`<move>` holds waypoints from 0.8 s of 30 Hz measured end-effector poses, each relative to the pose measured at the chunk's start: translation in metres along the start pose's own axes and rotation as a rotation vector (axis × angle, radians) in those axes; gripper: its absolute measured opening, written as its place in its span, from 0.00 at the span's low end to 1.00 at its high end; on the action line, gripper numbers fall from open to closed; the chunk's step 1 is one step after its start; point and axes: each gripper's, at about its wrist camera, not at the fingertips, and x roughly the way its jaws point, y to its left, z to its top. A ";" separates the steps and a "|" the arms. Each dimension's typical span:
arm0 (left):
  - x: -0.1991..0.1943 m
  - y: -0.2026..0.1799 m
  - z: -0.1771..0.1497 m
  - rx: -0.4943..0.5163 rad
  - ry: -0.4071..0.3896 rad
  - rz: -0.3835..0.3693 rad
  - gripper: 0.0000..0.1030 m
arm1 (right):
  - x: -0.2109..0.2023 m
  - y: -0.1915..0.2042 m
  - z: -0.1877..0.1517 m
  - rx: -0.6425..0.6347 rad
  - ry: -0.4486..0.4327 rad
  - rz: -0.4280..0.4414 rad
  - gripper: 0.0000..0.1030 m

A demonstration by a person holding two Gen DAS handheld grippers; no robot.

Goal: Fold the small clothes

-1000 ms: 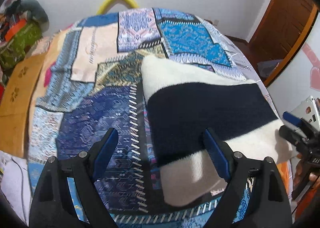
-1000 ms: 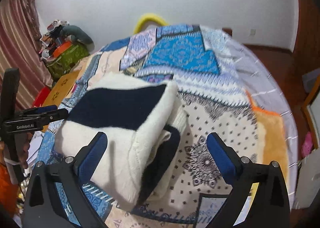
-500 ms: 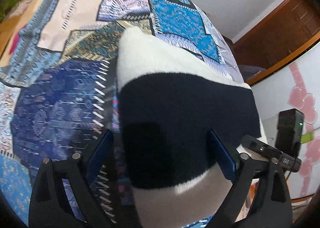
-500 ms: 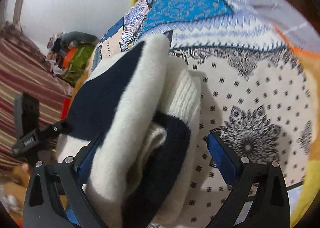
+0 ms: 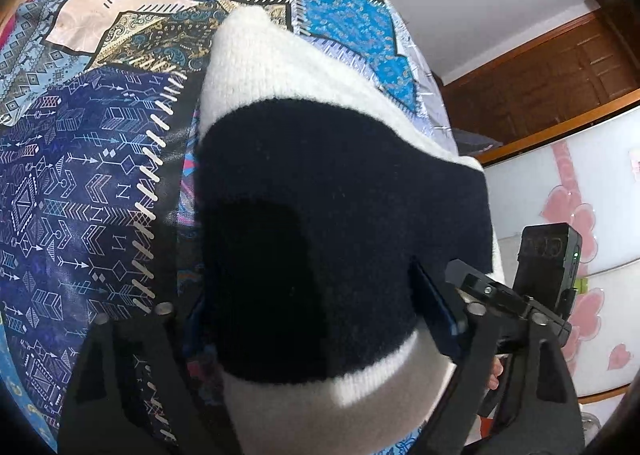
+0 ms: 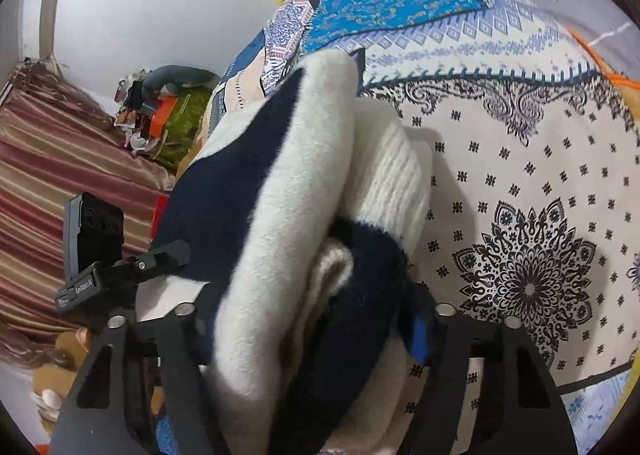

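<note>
A folded cream and navy striped knit sweater (image 5: 320, 215) lies on the patchwork bed cover (image 5: 80, 175). My left gripper (image 5: 316, 319) has its jaws around the near left edge of the bundle, pressing the thick fold. My right gripper (image 6: 308, 323) has its jaws around the opposite end of the sweater (image 6: 288, 195), where the stacked layers show. Each gripper shows in the other's view: the right one in the left wrist view (image 5: 516, 307), the left one in the right wrist view (image 6: 116, 271).
The bed cover (image 6: 520, 195) extends far and right. A wooden door (image 5: 560, 87) and a white cabinet with pink hearts (image 5: 580, 215) stand right. Striped curtains (image 6: 60, 175) and a pile of clutter (image 6: 160, 103) lie left.
Both grippers moved in toward the sweater from either end and narrowed onto it. The sweater now fills the space between each pair of jaws.
</note>
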 end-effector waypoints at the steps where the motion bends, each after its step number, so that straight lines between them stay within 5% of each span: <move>1: -0.002 0.000 0.000 0.005 -0.003 -0.006 0.75 | -0.001 0.002 0.001 -0.006 -0.003 -0.004 0.54; 8: -0.027 -0.014 -0.003 0.069 -0.052 -0.010 0.60 | -0.009 0.023 0.010 -0.063 -0.041 -0.020 0.42; 24: -0.154 0.002 -0.015 0.100 -0.251 0.002 0.59 | -0.007 0.123 0.018 -0.260 -0.108 0.011 0.42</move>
